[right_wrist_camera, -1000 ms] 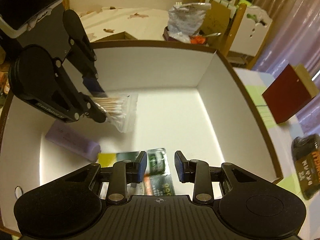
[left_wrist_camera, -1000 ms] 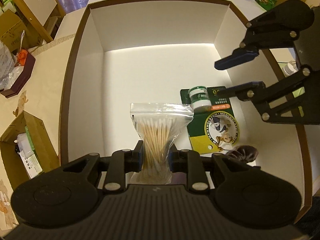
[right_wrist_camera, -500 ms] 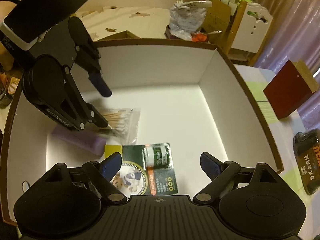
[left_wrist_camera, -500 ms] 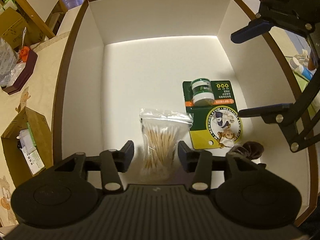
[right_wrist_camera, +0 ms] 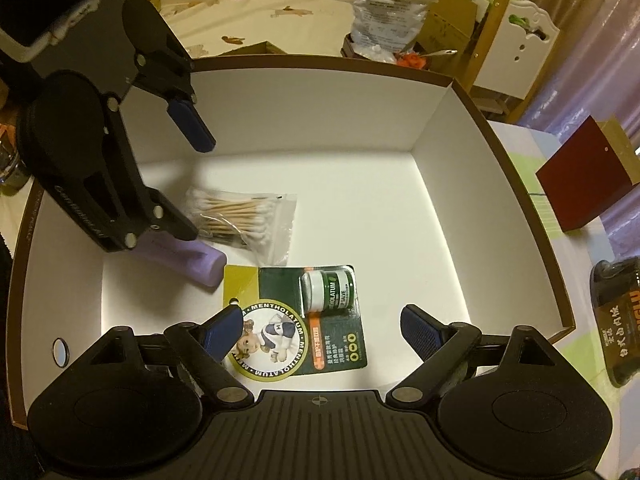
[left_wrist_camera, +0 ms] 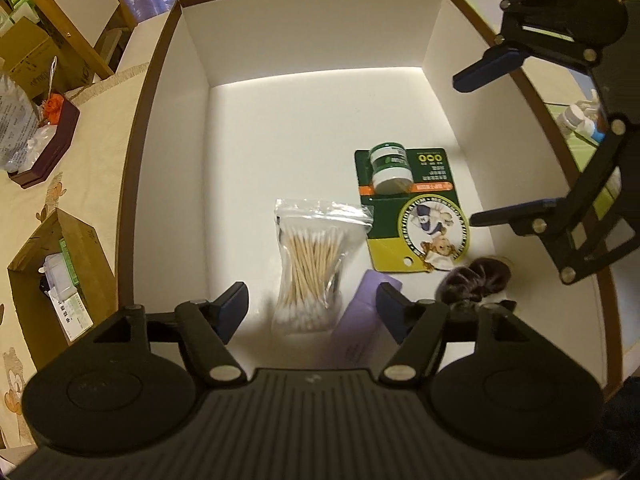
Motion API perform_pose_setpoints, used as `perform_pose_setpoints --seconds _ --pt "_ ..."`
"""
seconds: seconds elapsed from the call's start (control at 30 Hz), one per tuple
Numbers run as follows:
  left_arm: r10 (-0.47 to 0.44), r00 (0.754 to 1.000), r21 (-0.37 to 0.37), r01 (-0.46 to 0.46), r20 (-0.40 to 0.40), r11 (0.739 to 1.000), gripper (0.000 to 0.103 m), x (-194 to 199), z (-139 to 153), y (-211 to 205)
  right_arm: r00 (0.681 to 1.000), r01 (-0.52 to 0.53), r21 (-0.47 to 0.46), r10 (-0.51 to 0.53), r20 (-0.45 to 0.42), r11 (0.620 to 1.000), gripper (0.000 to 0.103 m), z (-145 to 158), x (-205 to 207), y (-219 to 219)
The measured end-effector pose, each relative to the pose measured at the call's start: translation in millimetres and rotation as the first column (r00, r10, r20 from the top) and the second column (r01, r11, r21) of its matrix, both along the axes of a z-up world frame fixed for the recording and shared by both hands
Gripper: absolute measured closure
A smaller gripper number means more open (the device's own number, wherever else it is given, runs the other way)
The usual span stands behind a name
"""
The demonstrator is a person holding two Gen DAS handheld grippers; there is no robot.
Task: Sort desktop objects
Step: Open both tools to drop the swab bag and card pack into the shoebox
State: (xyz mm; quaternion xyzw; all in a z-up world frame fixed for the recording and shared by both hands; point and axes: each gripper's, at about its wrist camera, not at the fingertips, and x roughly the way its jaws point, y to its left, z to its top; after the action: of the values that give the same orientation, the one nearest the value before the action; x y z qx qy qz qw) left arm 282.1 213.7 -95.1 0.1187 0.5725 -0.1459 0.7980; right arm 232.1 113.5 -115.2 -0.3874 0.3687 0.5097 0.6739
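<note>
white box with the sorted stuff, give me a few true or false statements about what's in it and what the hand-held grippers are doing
1. The bag of cotton swabs lies on the floor of the white box. True.
2. The left hand-held gripper is shut on the bag. False: its jaws stand open on either side of the bag.
3. The Mentholatum card lies in the box with its small jar attached. True.
4. The right hand-held gripper holds the jar. False: it is open and holds nothing.
5. The purple tube stands upright. False: it lies on its side beside the swabs.
</note>
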Motion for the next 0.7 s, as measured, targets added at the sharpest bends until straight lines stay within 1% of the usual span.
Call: perform_pose_setpoints --seconds 0.07,0.23,0.7 --pt "-0.001 1.000 0.000 0.001 0.008 1.000 0.032 -4.4 4.9 -0.1 1.000 0.001 0.004 -0.001 0.004 1.000 0.015 1.3 -1.9 -0.5" --pt "0.001 1.000 -0.002 -0.001 0.028 1.000 0.029 -15.5 16.5 0.8 1.000 -0.003 0.020 0.003 0.015 1.000 0.015 9.3 -9.4 -4.1" --pt "0.016 0.996 0.006 -0.016 0.093 1.000 0.026 -44.4 42.8 -5.2 0.998 0.013 0.077 -0.017 0.054 0.997 0.015 35.1 -33.1 -19.2"
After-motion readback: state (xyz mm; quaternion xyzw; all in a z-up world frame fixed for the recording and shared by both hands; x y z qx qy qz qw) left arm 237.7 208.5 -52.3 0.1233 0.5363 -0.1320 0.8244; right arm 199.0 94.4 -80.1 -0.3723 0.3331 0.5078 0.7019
